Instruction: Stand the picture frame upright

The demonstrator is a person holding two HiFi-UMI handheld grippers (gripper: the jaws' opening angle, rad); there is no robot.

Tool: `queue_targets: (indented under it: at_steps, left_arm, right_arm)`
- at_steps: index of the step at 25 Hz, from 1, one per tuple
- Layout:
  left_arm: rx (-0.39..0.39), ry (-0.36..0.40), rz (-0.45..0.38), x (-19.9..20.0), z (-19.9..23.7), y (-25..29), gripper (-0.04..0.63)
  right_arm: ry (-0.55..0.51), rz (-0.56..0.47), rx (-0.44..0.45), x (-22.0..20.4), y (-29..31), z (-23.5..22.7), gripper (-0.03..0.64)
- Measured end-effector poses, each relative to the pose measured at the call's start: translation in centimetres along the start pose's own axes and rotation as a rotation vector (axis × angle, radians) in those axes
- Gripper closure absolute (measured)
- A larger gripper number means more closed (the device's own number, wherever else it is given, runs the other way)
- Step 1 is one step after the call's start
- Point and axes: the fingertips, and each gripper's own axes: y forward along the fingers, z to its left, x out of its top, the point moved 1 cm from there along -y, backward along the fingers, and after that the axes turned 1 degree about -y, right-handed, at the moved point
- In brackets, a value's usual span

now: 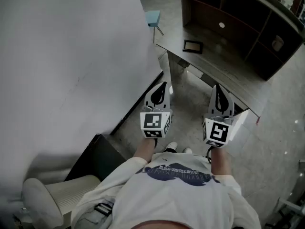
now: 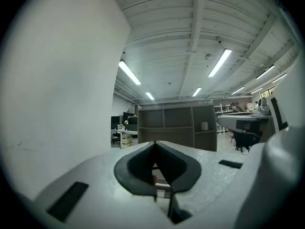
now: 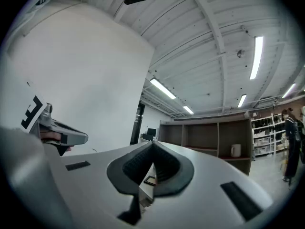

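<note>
Well beyond right gripper, picture frame, flat

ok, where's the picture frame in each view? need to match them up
Head view: picture frame lies flat on the desk, top centre.
Left gripper view: not made out.
Right gripper view: small dark rectangle, just below centre.
Shared landmark: the brown shelf unit.

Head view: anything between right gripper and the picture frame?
Only bare desk top lies between the right gripper and the flat-lying picture frame in the head view; no other object there.
</note>
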Motion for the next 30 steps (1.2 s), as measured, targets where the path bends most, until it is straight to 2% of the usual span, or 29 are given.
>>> queue_targets:
  at_steps: [20,29,30]
  left_arm:
    - [0.018,-0.002,0.015,-0.6,0.0,0.1,0.59]
    - [0.056,-0.037,0.0,0.6,-1.1,-0.5,0.587]
    - [0.052,-0.049,-0.001,0.7,-1.3,-0.5,0.581]
  right_arm:
    - [-0.02,0.011,0.002,-0.8,-0.3,-0.9,0.62]
    - [0.145,-0.081,0.065,0.5,-1.4,-3.4,0.617]
    - [0.157,-0.078,0.085,0.4,-1.5,-3.6,0.57]
